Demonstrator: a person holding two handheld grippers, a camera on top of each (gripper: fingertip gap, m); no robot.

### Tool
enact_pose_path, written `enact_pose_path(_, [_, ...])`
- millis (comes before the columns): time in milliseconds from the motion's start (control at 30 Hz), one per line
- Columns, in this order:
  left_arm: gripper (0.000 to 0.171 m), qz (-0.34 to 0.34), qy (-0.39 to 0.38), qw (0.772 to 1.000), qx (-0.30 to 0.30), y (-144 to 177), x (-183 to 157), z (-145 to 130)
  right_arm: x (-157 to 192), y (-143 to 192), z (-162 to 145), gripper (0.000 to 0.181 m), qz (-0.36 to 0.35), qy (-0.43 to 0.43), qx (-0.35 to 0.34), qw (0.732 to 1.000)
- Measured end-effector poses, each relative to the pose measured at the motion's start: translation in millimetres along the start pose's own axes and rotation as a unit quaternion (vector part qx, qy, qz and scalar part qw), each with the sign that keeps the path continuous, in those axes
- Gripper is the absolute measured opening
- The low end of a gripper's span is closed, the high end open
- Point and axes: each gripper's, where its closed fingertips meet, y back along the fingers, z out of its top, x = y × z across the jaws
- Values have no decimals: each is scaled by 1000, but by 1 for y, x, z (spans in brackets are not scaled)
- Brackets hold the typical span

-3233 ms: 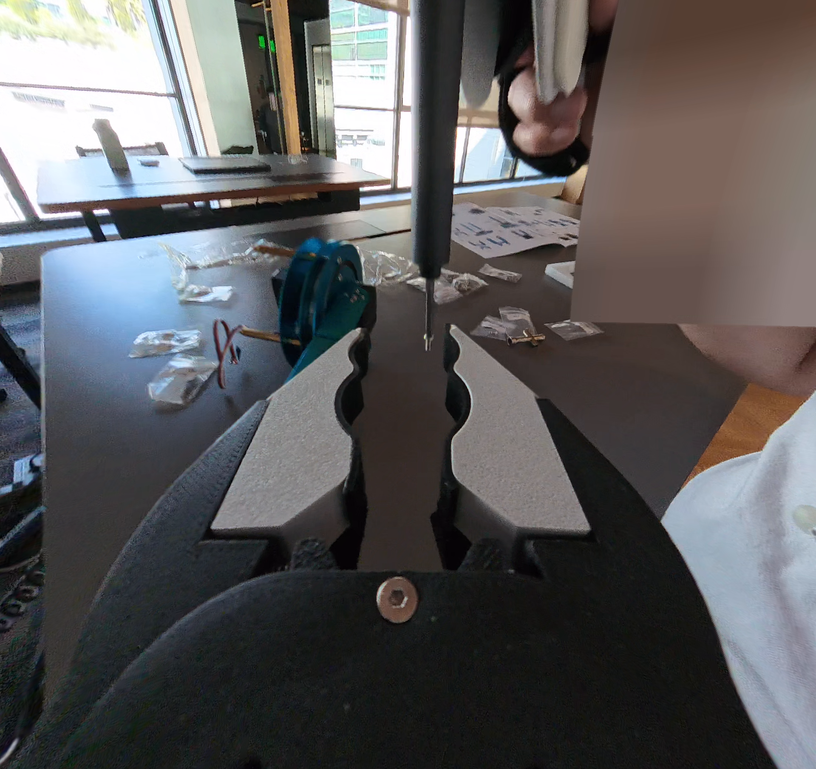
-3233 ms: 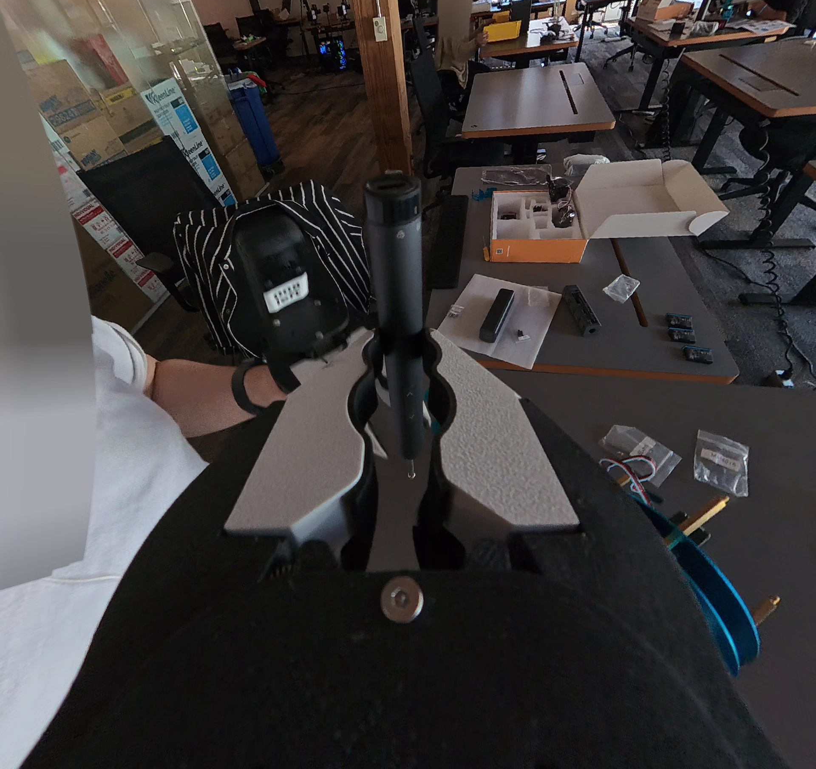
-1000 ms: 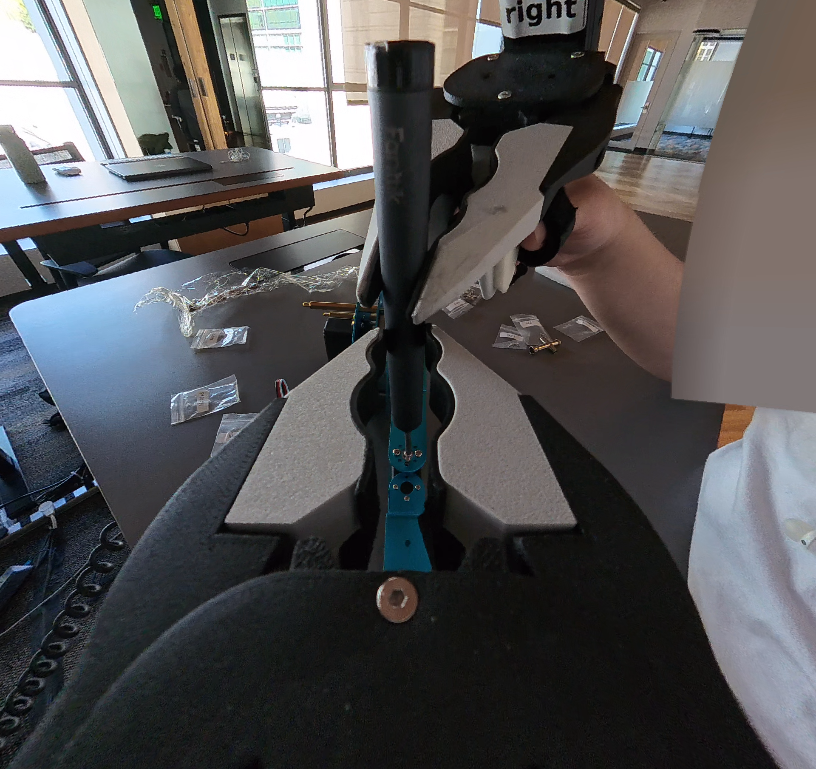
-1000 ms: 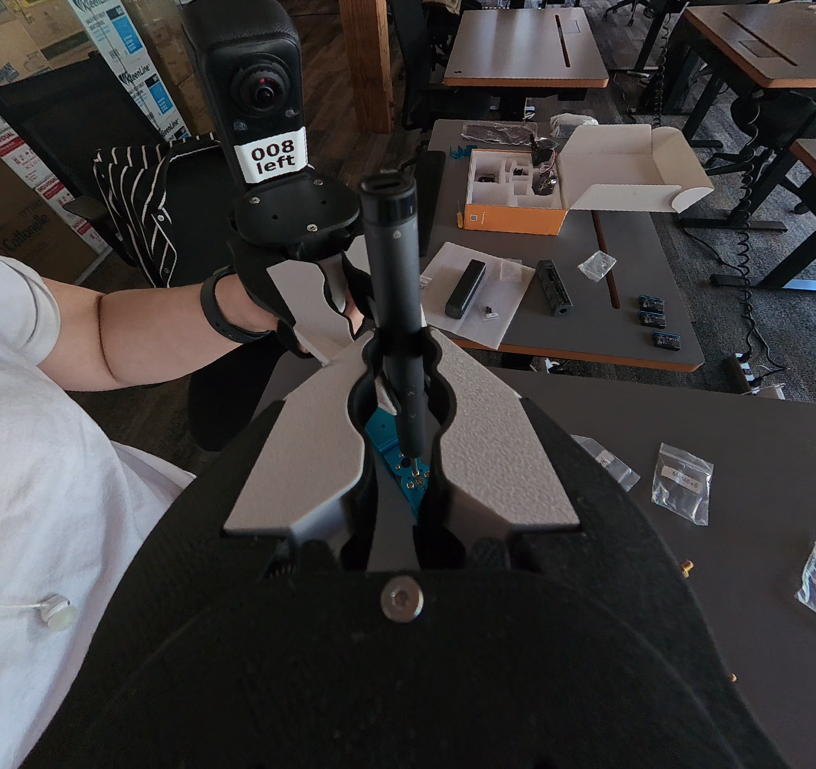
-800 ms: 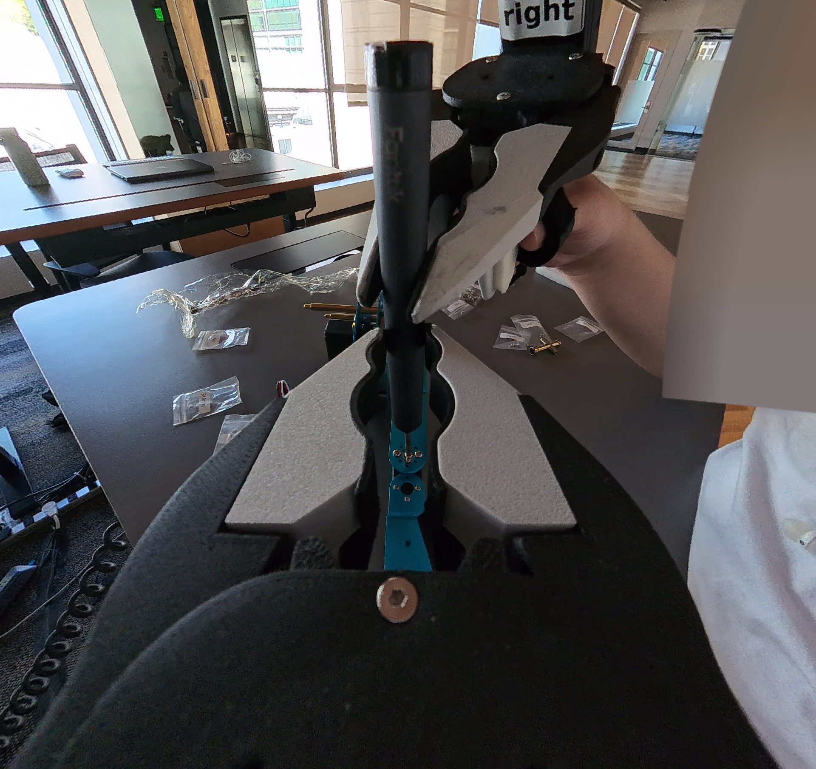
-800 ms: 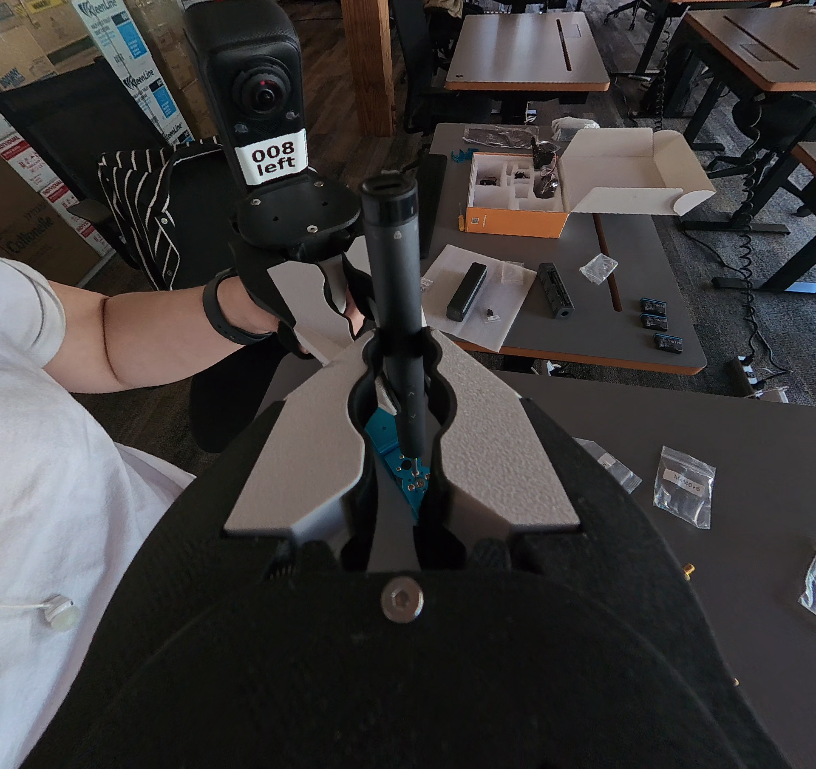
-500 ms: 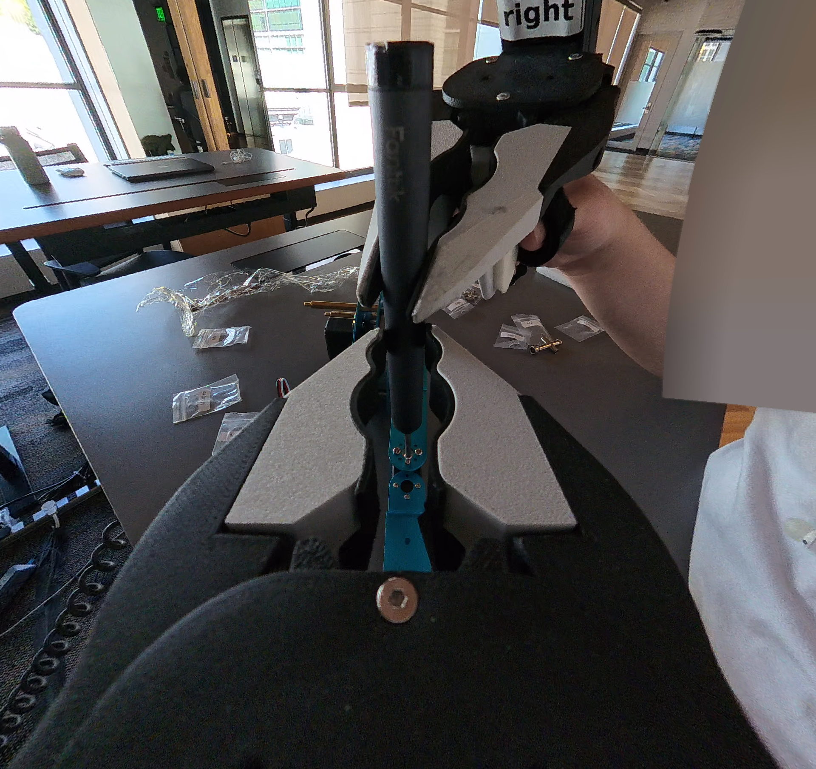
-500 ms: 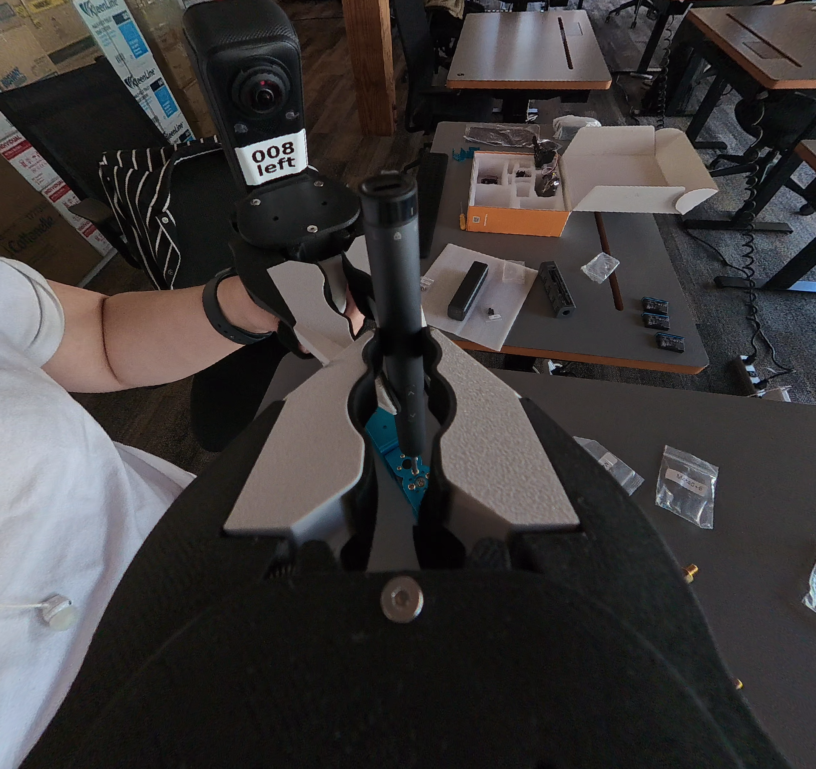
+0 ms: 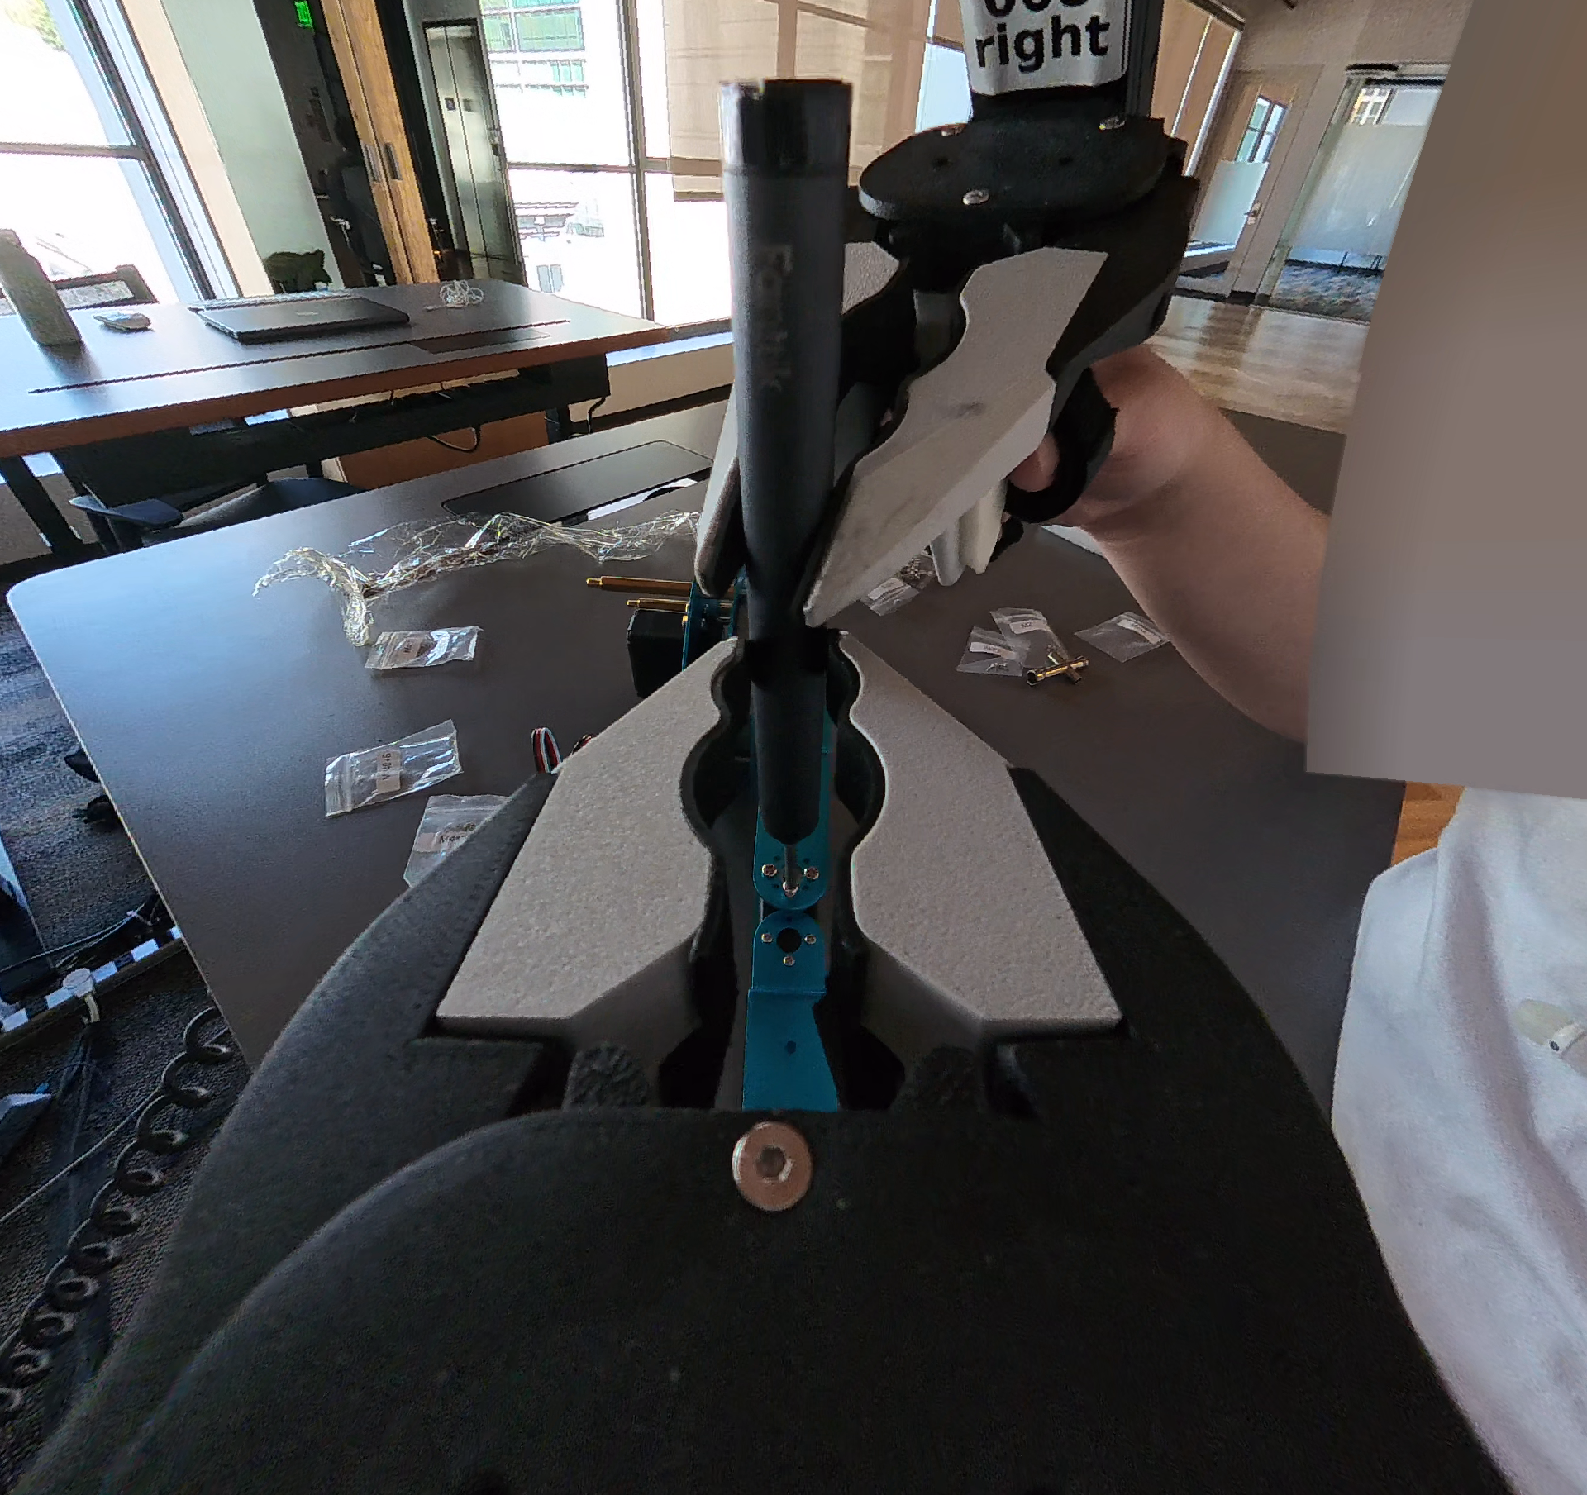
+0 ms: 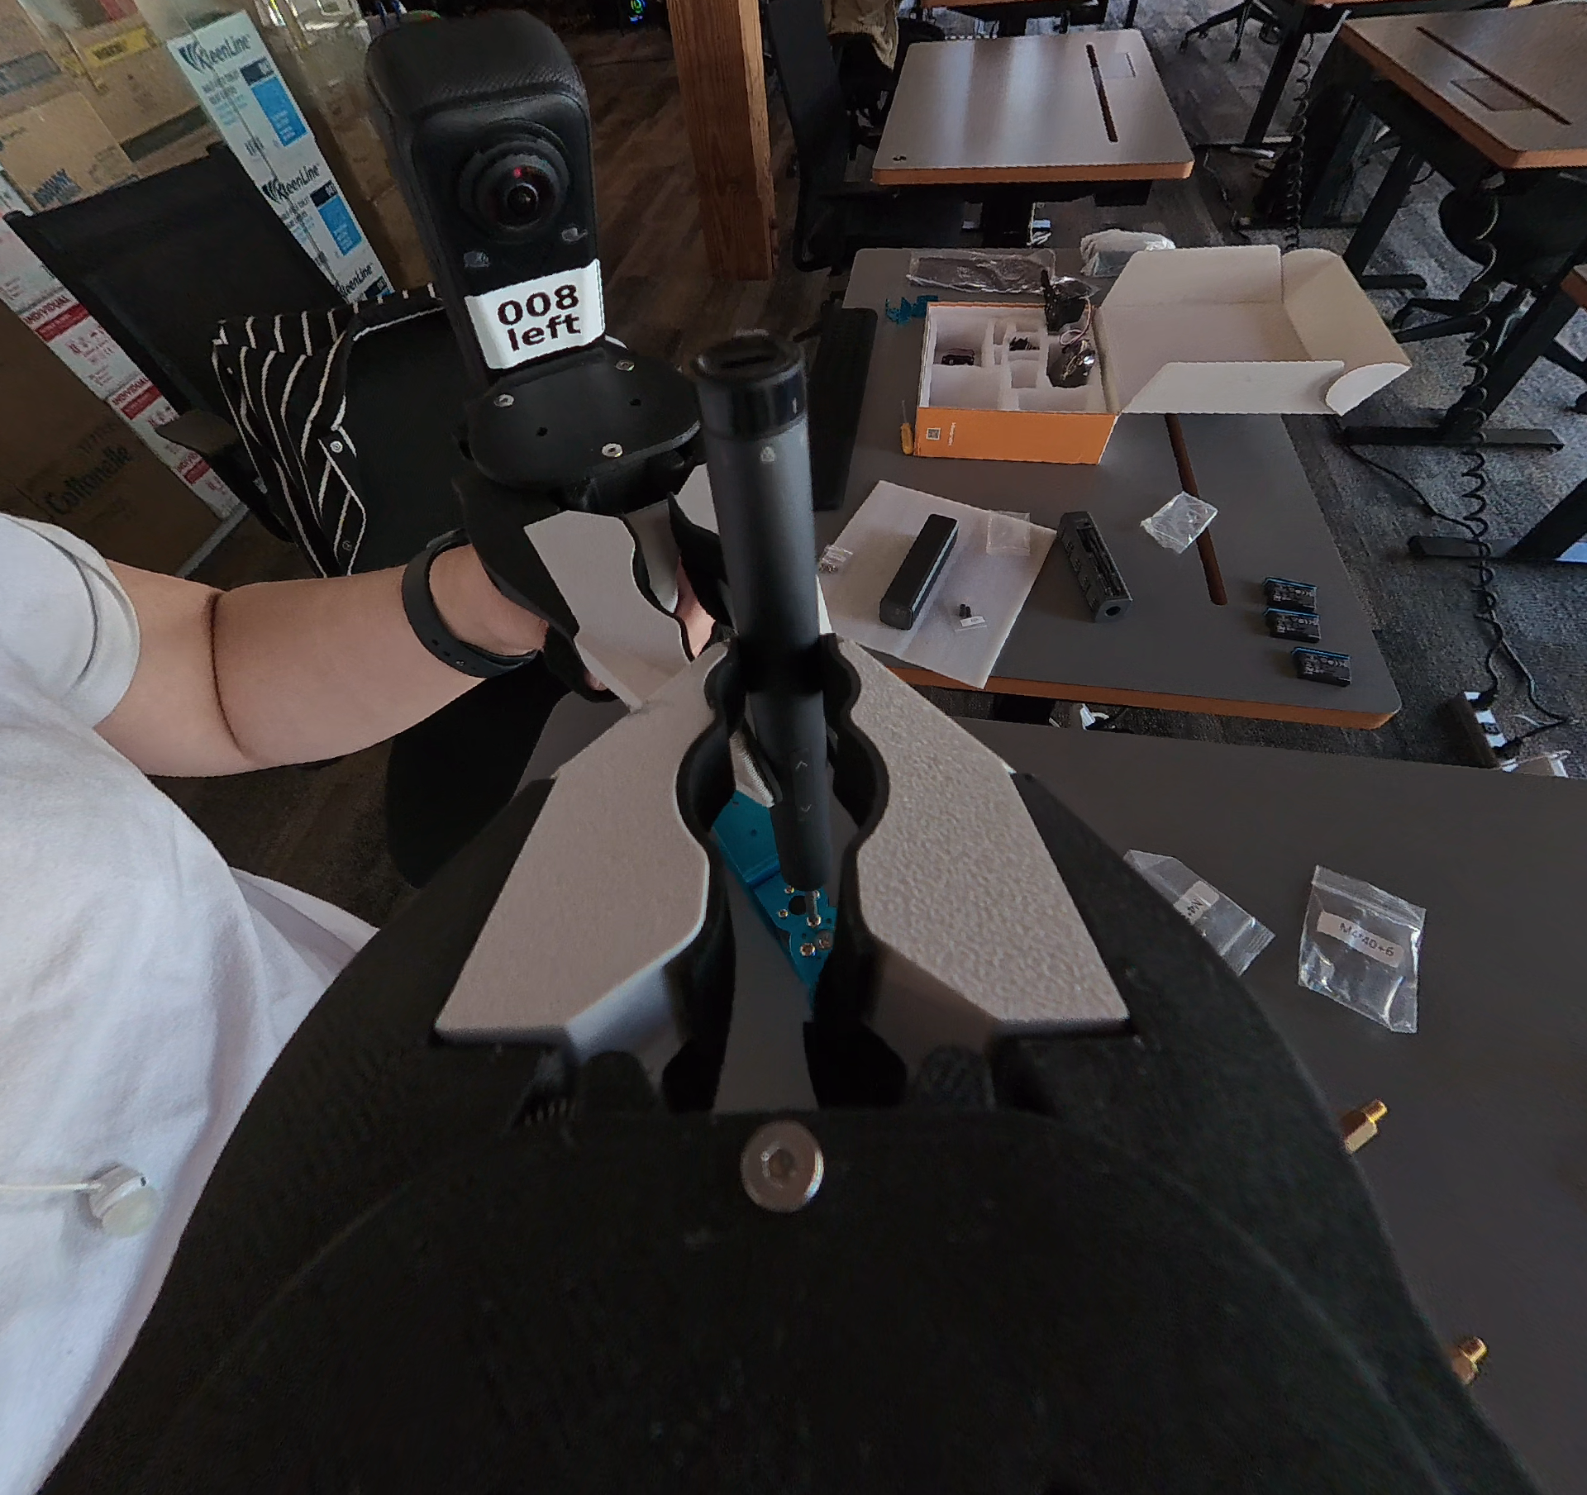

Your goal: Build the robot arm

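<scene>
Dark desk: blue bracket w/ holes, prob. anodized metal.

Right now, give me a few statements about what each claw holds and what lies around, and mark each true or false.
1. The right claw is shut on the dark screwdriver. True.
2. The left claw is open and empty. False: it is shut on the blue bracket.
3. The screwdriver tip meets a screw on the blue bracket. True.
4. The orange box has its lid closed. False: its white lid is folded open.
5. Small plastic bags lie on the dark table. True.
</scene>
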Motion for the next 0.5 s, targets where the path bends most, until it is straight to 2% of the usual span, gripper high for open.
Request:
enact_pose_path(67, [16, 0, -2, 1000, 4, 0, 0, 0, 0, 0, 0, 17, 0, 1, -3, 1000])
enact_pose_path(167, [30, 0, -14, 1000, -3, 8, 0, 9, 0, 1, 0, 17, 0, 0, -8, 1000])
enact_pose_path(233, [36, -17, -1, 999, -26, 21, -2, 23, 0, 1, 0, 17, 2, -1, -9, 1000])
enact_pose_path(400, [43, -80, 90, 986, -113, 44, 0, 71, 2, 0, 0, 17, 0, 10, -8, 1000])
enact_pose_path(500, [42, -86, 87, 987, -104, 34, -6, 82, 3, -1, 0, 17, -1, 16, -8, 1000])
